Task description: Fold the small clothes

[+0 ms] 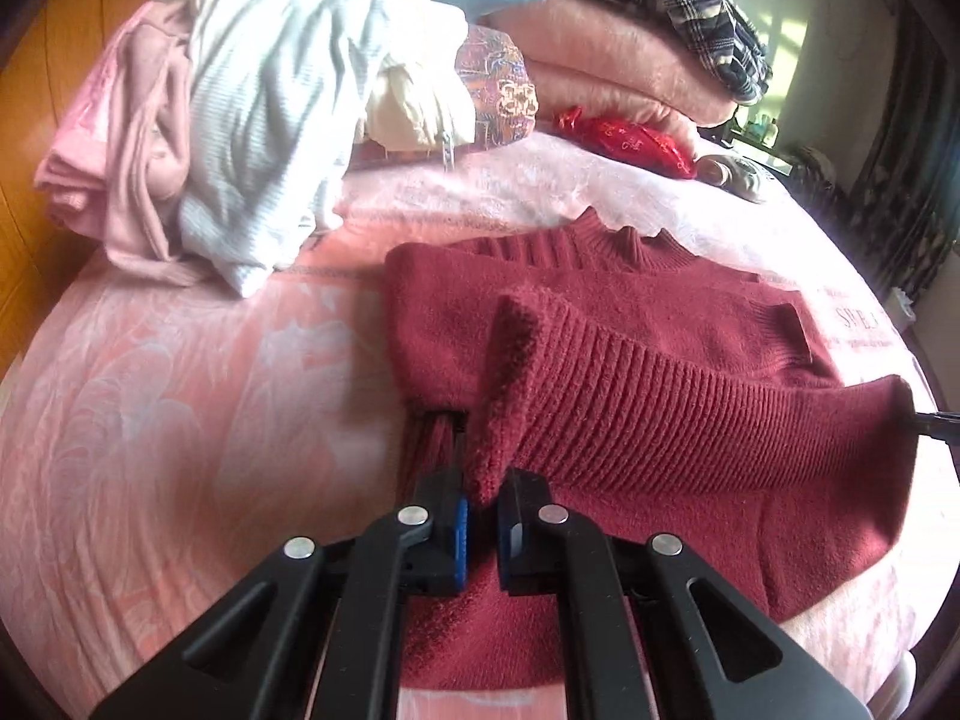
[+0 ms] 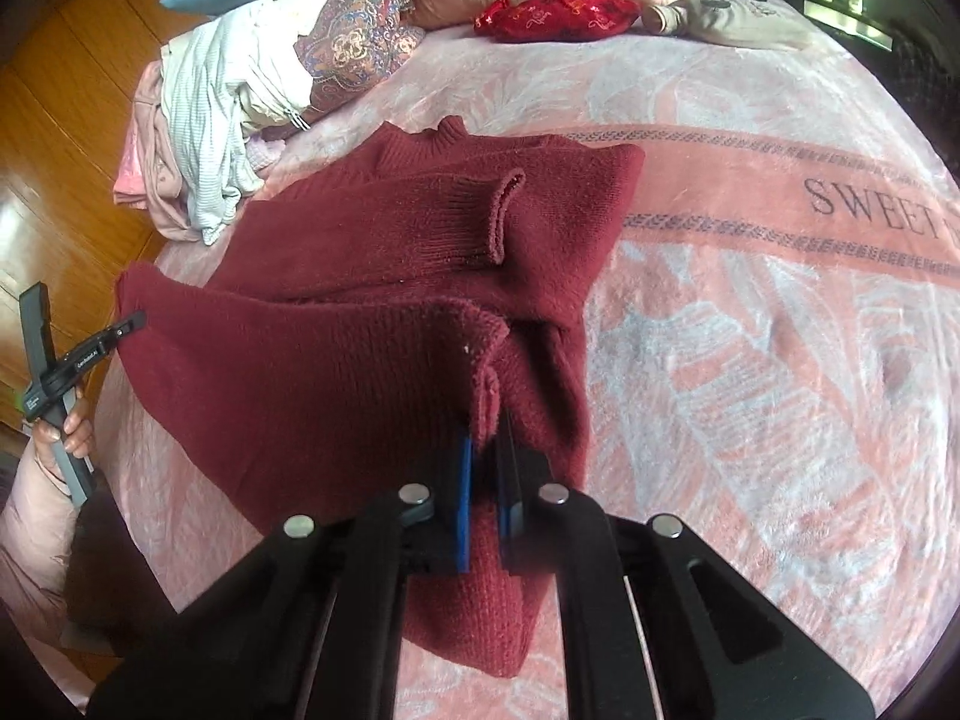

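Garment: the red sweater [image 2: 336, 372] lay mid-bed on the pink blanket [image 2: 750, 360], collar toward the pillow end.
Left gripper [image 1: 480, 516]: clamped on a hem corner.
Right gripper [image 2: 485, 480]: clamped on the other hem corner.
Progress: sleeves seemed folded in; hem lifted, bottom-to-collar fold left.
Long axis: collar to hem.

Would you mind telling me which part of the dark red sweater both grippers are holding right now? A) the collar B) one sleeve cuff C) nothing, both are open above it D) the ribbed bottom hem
D: the left gripper and the right gripper are each shut on a corner of the dark red sweater at its ribbed bottom hem, lifted off the pink bedspread, while the collar lies at the far end.
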